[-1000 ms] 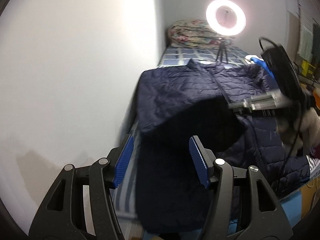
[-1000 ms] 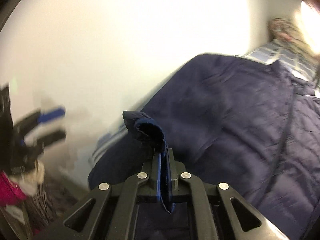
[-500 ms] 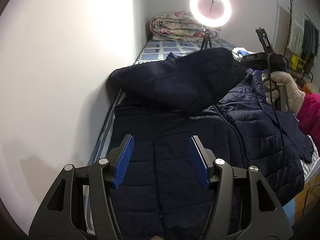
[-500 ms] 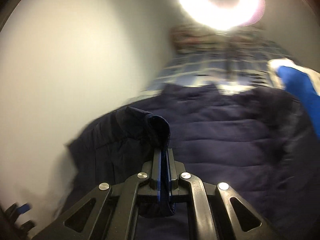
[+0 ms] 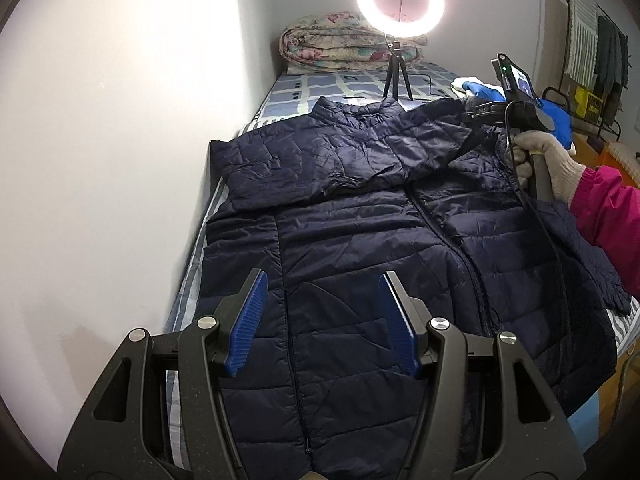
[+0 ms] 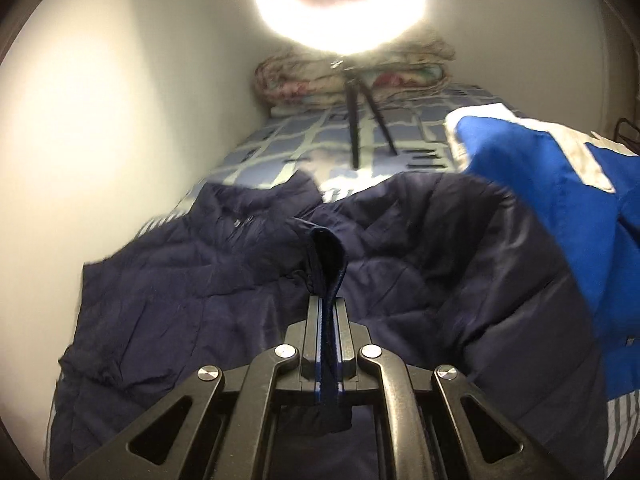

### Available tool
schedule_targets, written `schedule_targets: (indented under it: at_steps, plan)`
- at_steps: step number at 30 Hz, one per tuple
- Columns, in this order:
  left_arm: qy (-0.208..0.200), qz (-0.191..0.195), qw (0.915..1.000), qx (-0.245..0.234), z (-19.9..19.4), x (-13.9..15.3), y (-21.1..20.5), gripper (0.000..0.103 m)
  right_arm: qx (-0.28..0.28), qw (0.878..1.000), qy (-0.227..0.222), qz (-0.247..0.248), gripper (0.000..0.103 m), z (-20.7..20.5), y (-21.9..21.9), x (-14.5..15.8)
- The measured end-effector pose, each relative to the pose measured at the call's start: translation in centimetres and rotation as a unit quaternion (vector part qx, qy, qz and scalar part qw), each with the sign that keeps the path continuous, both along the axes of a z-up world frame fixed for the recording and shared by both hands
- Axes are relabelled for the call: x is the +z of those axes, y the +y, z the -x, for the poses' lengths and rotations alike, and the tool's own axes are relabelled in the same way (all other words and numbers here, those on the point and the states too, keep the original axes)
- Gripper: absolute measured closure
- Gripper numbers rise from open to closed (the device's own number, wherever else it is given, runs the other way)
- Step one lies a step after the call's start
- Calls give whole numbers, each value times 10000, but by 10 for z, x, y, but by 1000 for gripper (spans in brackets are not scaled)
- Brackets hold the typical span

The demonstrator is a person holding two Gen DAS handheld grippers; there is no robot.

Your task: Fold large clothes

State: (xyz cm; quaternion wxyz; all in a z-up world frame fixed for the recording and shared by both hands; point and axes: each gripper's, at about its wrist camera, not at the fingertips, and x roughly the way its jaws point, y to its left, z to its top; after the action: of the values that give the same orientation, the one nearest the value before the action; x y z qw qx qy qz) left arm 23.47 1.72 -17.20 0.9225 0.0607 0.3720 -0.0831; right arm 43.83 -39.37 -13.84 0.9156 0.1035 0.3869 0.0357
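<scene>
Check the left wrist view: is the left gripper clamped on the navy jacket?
No. The left gripper hovers with its blue pads apart and nothing between them, above the navy jacket.

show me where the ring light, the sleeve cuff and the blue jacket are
ring light (image 5: 400, 0), left wrist view, centre of the ring
sleeve cuff (image 6: 327, 256), right wrist view, folded edge above the jaws
blue jacket (image 6: 532, 184), right wrist view, blue panel
</scene>
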Motion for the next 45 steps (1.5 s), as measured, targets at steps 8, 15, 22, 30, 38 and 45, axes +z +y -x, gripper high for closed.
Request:
schedule_targets:
  at_steps: [8, 15, 22, 30, 38, 45]
  plan:
    - [-115, -41, 9999, -29, 4, 5, 0, 43, -168, 9954, 802, 500, 101, -15, -4, -40]
    - [-157, -27, 9999, -3, 3, 9, 0, 43, -204, 9874, 1231, 968, 101, -22, 5, -61]
    - [-405, -117, 9991, 16, 7, 18, -4, 43, -189, 9931, 731, 894, 74, 13, 6, -19]
    - [-587, 231, 9978, -180, 13, 31, -17, 43, -131, 9965, 53, 823, 69, 110, 2, 70]
    - [-621, 528, 9940, -732, 18, 33, -58, 43, -238, 9956, -153, 894, 56, 223, -1, 142]
    - [-369, 765, 9853, -1482, 24, 26, -125, 43, -284, 9923, -607, 1043, 35, 325, -5, 176]
